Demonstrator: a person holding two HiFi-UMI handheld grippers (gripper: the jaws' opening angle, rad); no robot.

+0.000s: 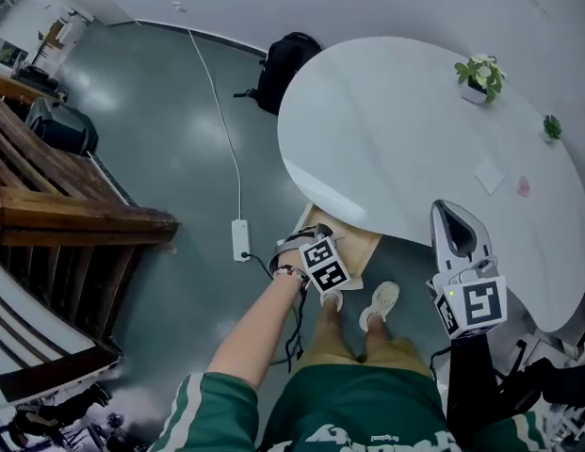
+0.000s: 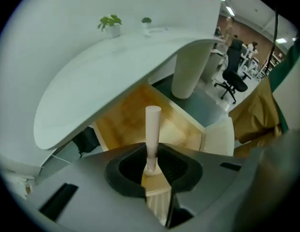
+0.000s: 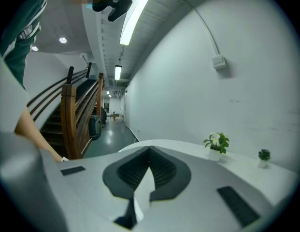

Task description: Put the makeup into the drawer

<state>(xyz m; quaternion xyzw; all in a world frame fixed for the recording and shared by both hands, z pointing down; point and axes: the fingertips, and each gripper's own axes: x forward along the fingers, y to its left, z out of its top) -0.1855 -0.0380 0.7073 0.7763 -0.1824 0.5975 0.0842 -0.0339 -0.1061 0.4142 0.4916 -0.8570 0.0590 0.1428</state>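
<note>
While clamped at its base by the left gripper, the makeup stick sits centre-frame above the open drawer. Slim, light, rigid, probably slippery; grip low on shaft. Right gripper: jaws together, empty.

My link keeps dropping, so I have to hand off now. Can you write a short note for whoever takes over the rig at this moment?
Left claw: shut on a slim white makeup stick, pointing down over the open wooden drawer under the white table.
Right claw: shut with nothing in it, held by the table's near edge.
Done: the drawer is open and the stick is gripped above it.
Left: release the stick into the drawer. A small pink item and a flat white piece lie on the table. I can't tell whether they are makeup, so check them.
</note>
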